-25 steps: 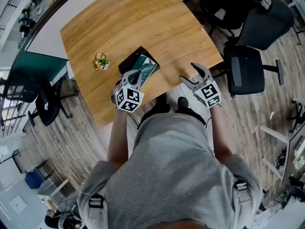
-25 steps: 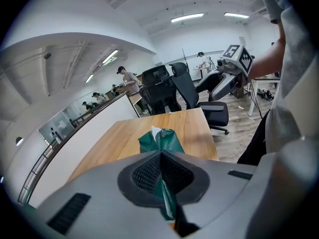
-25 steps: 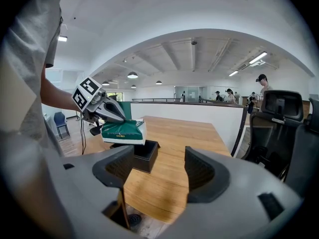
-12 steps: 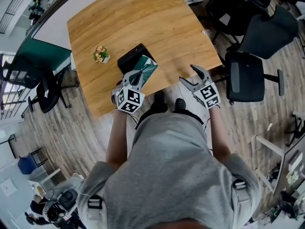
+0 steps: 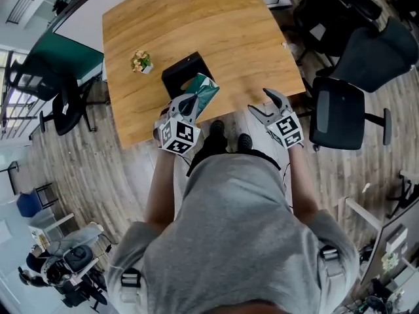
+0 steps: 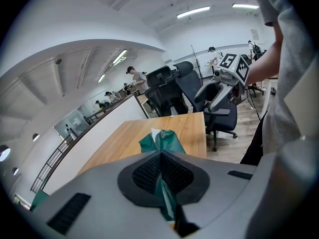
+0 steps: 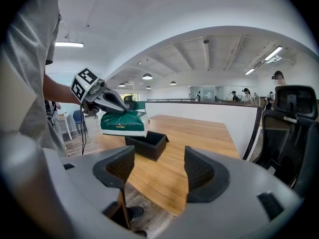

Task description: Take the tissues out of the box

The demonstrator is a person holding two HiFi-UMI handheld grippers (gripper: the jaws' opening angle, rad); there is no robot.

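One counter fills the upper middle of the frame. It carries one black box and one flower pot. There is one green tissue pack. Two tools show, the left tool and the right tool. Two chairs stand at right and one at left; those at upper right are too dark to count.

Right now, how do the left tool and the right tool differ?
The left tool is shut on the green tissue pack; the right tool stands open with nothing between its jaws. The left tool holds the pack up over the table, by the black box; the right tool sits at the table's near edge, away from both. Both are hand-held and carry a marker cube.
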